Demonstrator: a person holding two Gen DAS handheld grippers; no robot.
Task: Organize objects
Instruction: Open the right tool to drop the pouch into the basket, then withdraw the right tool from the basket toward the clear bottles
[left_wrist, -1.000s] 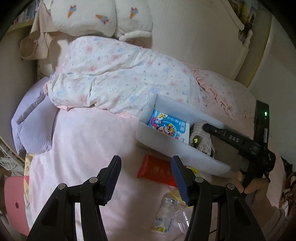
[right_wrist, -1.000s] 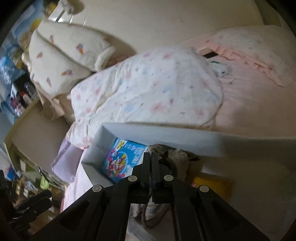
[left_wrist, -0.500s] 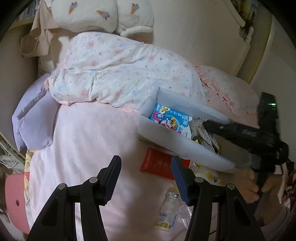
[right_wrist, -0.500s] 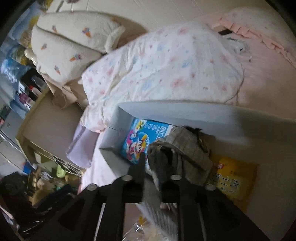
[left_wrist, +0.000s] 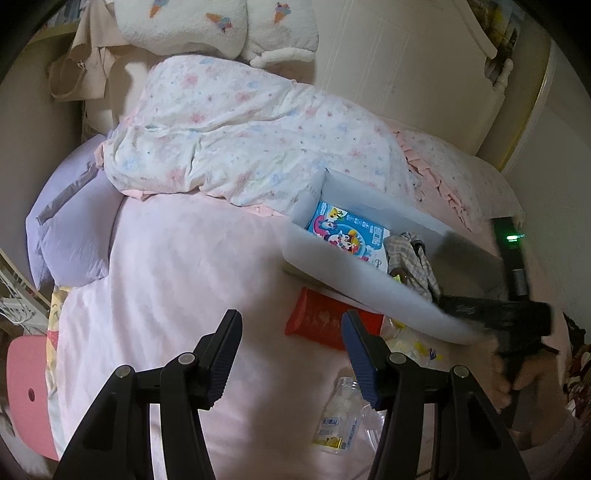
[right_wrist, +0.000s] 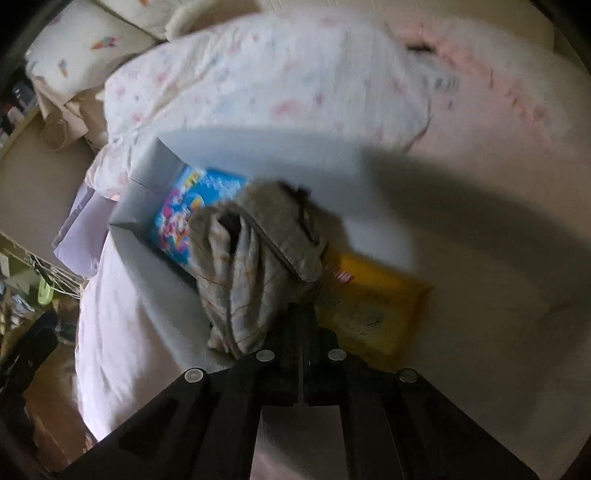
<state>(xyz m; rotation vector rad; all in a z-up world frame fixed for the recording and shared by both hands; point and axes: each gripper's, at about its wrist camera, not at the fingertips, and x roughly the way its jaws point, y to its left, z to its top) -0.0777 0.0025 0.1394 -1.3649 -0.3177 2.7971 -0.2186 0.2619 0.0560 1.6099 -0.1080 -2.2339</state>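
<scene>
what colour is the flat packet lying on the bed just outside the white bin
Red, with faint lighter printing. The packet shows best in the left wrist view, just below the bin.

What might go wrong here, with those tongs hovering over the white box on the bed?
The right tongs are shut beside the plaid cloth in the white box; a caught fold could drag it back out. The box rests on a soft pink bedsheet, so pressing on it might tip it. The small bottle lies on its side and could roll if the sheet shifts.
</scene>
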